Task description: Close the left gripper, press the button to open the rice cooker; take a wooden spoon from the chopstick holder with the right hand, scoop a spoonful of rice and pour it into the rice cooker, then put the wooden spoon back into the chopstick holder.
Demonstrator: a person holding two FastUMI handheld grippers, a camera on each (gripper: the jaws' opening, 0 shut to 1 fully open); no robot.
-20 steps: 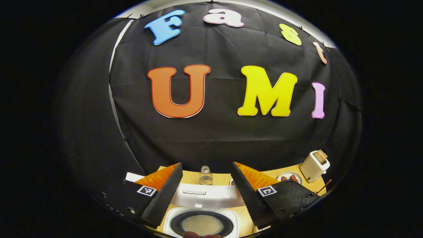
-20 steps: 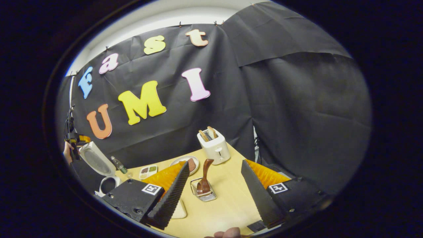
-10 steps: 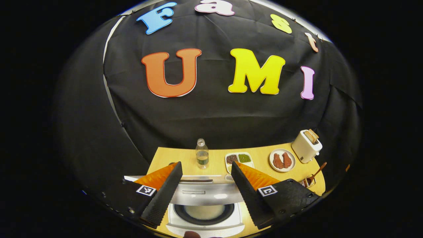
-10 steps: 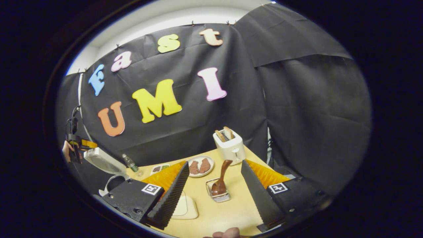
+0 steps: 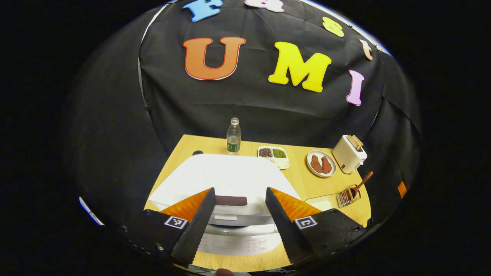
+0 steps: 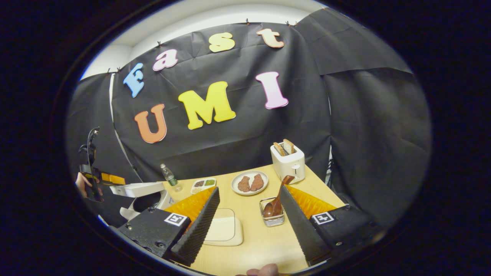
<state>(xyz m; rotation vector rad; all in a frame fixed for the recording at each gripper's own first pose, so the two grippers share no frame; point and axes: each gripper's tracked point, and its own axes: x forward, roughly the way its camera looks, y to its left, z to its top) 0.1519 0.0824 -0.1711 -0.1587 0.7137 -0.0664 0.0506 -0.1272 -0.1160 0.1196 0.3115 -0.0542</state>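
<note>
The white rice cooker point(image 5: 226, 174) sits right in front of my left gripper point(image 5: 239, 190), which is open just above the lid's front edge. The lid hangs low over the pot with a dark gap under it. The right gripper view shows the cooker point(image 6: 144, 193) at far left with its lid about level, and a hand holding the left gripper point(image 6: 94, 180) beside it. My right gripper point(image 6: 249, 190) is open and holds nothing. The wooden spoon point(image 6: 279, 193) stands in the wire chopstick holder point(image 6: 272, 219), partly behind the right finger. A white rice dish point(image 6: 222, 230) lies near the left finger.
Along the back of the wooden table point(image 5: 303, 184) stand a water bottle point(image 5: 233, 136), a small two-part tray point(image 5: 273, 155), a plate of meat point(image 5: 321, 164) and a toaster point(image 5: 349, 153) with bread. The holder with the spoon point(image 5: 351, 193) is at the table's right edge.
The cooker's lid has swung down from upright to nearly flat, hiding the rice in the pot. The left gripper has drawn back and up. The right gripper's view has turned left.
</note>
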